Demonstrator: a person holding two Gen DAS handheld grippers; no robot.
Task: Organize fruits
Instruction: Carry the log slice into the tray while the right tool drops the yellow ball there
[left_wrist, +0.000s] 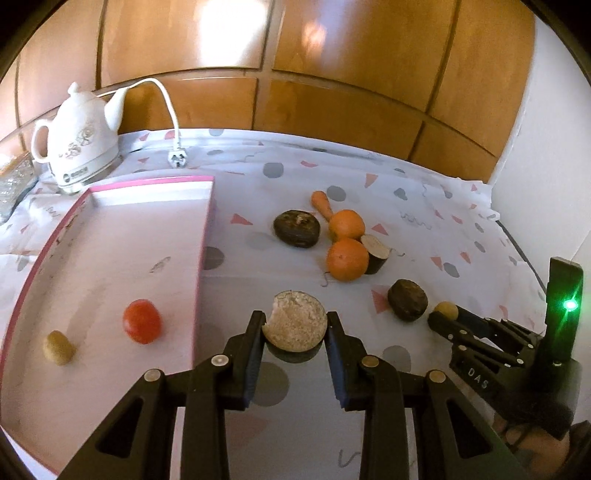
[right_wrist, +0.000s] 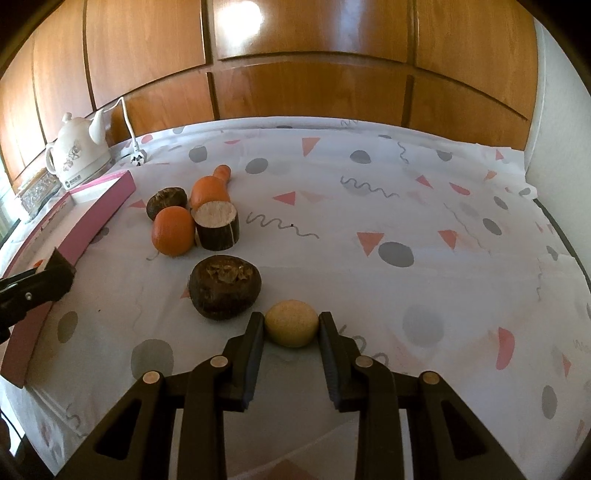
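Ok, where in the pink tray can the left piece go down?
The pink tray is bare from its far wall down to the red tomato. Its near end holds the tomato and a small yellow fruit. The cloth by the oranges is crowded.

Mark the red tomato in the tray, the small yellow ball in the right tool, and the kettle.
red tomato (left_wrist: 142, 321), left wrist view, centre of its skin.
small yellow ball (right_wrist: 291, 323), right wrist view, middle of its front face.
kettle (left_wrist: 83, 142), left wrist view, belly of the body.

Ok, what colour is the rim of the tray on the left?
Pink, with a white inside. The tray shows best in the left wrist view.
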